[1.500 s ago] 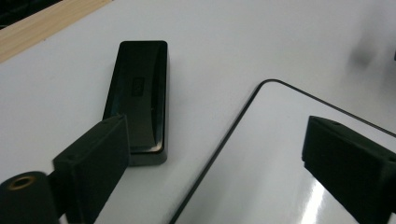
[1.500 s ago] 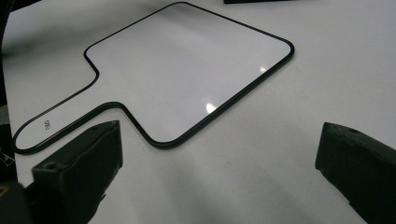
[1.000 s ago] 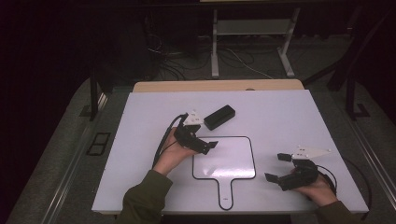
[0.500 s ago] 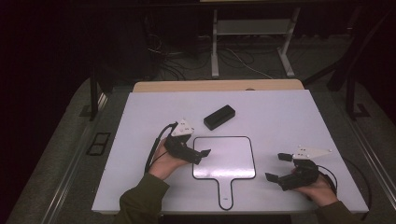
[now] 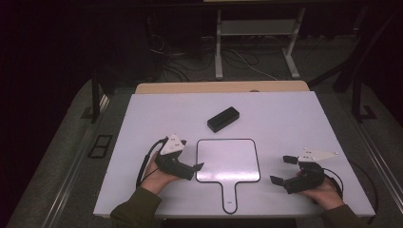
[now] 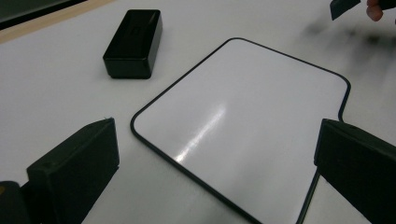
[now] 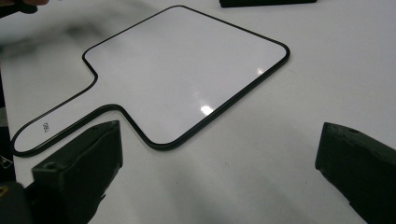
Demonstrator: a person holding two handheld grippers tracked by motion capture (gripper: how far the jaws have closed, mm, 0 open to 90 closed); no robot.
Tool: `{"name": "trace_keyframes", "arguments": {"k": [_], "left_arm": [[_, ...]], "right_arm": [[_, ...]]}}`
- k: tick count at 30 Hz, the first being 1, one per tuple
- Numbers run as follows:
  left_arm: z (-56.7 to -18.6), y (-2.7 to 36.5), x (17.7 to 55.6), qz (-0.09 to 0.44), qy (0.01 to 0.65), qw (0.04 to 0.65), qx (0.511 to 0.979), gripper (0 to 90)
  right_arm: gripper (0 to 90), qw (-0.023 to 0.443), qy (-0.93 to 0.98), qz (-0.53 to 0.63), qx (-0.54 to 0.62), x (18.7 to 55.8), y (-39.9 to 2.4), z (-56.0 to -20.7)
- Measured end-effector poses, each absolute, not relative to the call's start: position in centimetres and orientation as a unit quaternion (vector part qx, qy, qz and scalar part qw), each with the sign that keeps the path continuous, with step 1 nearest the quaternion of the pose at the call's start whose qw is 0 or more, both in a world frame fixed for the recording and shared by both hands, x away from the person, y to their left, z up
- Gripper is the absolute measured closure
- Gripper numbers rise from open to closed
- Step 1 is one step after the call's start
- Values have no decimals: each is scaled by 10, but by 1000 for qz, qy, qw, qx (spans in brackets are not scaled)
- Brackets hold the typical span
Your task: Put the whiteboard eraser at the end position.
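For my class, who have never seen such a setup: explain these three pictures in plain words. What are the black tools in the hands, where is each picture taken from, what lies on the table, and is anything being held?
There is no robot here. A person sits at a white table and holds a two-jaw tool in each hand: the left hand-held gripper and the right hand-held gripper. The high view looks down from above, with the person's forearms coming in at the bottom. The other two pictures come from small cameras riding on each tool; the black blocks at their lower corners are that tool's own jaws.

Two things lie on the table: a small whiteboard with a black rim and a handle pointing toward the person, and beyond it a black block, perhaps an eraser. Both tools have their jaws apart and hold nothing; the board lies between them.
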State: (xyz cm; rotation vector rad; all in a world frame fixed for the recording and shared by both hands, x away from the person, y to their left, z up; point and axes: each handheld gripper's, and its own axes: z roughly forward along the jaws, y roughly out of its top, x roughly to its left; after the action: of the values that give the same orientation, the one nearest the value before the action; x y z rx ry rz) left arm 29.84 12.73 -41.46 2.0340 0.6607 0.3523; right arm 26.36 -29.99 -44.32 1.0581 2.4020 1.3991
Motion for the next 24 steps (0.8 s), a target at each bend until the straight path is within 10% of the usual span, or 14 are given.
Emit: {"name": "trace_keyframes", "arguments": {"k": [24], "left_arm": [[-437,162,271,145,304,463,820,0]], "right_arm": [[0,89,804,468,356,262,-299,-443]]}}
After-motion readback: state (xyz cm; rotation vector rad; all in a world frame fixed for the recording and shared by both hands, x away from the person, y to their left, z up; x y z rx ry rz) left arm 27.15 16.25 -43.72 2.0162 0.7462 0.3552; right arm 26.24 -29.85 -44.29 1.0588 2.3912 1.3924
